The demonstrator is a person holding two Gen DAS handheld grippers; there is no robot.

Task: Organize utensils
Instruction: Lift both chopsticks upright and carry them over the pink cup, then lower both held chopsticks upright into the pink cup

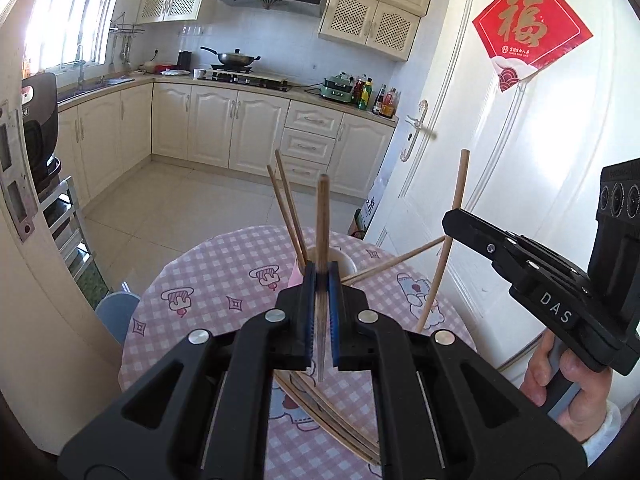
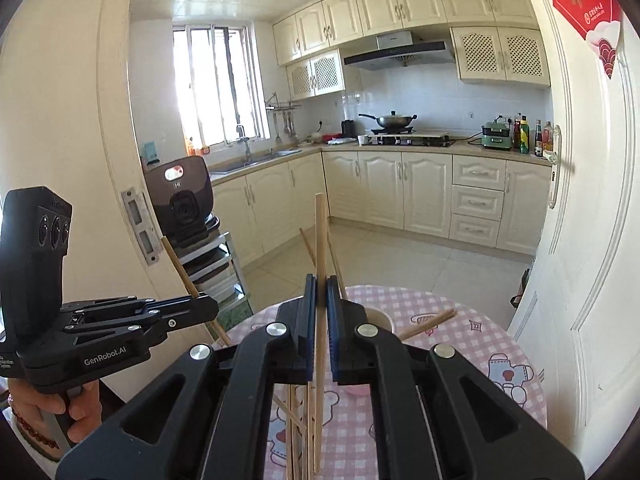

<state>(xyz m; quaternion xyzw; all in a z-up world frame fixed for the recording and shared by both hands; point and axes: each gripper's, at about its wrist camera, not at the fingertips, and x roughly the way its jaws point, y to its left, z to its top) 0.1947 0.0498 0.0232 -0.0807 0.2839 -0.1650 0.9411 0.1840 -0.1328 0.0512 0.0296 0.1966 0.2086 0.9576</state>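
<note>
Up on the white door (image 1: 500, 152) hangs a red diamond poster (image 1: 532, 32), and its big gold character reads "福"; the small white line beneath it is too fine to read. Over on the right gripper (image 1: 450, 226), white letters "DAS" stand on its black body. Switching views, the left gripper (image 2: 210, 306) carries "GenRobot.AI" in white on its side. The brown appliance (image 2: 180, 188) by the doorway shows a small mark, unreadable.

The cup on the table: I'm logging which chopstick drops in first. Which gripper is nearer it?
Left. The left gripper hangs directly over the cup; the right gripper is short of the cup, offset sideways.
</note>
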